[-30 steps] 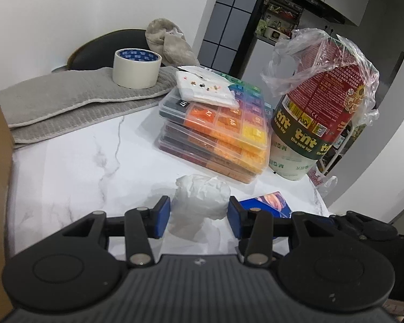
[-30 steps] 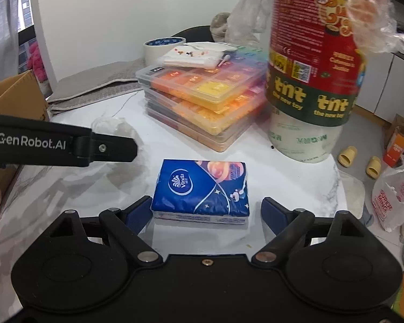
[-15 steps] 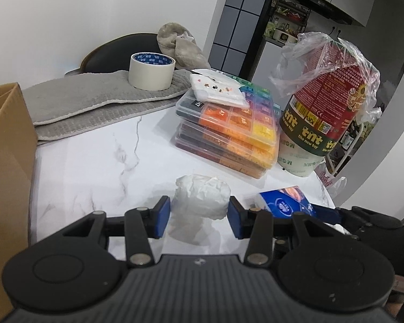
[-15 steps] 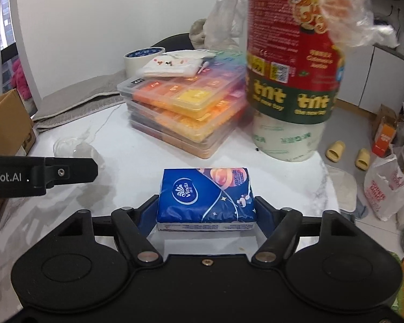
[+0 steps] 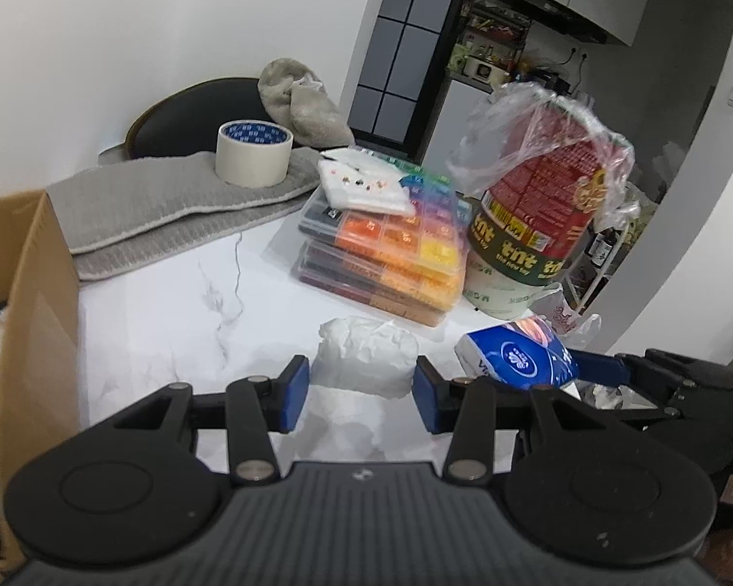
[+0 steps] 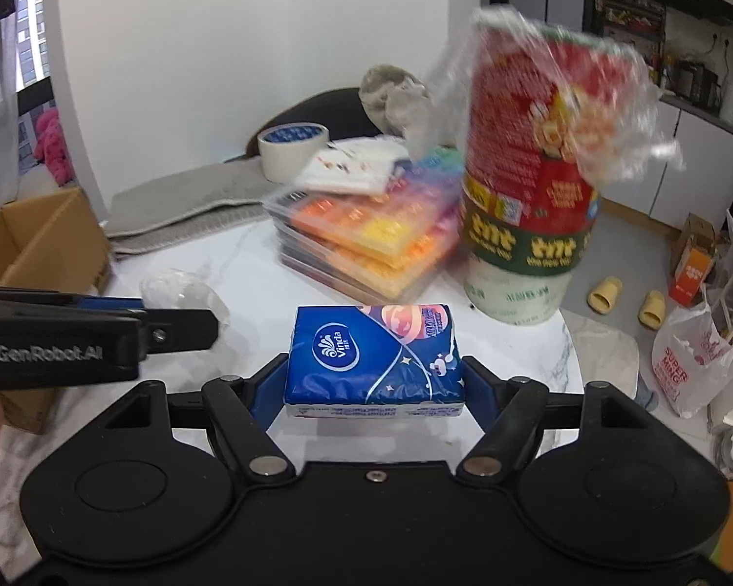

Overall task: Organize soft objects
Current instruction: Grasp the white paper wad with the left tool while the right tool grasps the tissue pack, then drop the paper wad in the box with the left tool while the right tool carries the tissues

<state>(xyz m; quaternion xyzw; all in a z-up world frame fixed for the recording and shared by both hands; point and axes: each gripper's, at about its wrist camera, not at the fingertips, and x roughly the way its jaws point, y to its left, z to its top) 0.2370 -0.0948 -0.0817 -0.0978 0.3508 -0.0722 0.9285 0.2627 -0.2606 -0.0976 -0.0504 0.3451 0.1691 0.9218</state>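
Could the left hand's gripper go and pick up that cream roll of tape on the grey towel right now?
Probably not yet: the left gripper fingers already clamp a crumpled white wad. The path to the cream roll of tape looks free.

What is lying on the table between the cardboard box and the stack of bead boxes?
Only bare marble table lies between the cardboard box and the bead boxes; the left wrist view shows this clearly.

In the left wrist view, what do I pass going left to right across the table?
Cardboard box → grey towel → tape roll → stacked bead organizer boxes → red snack tub in plastic bag.
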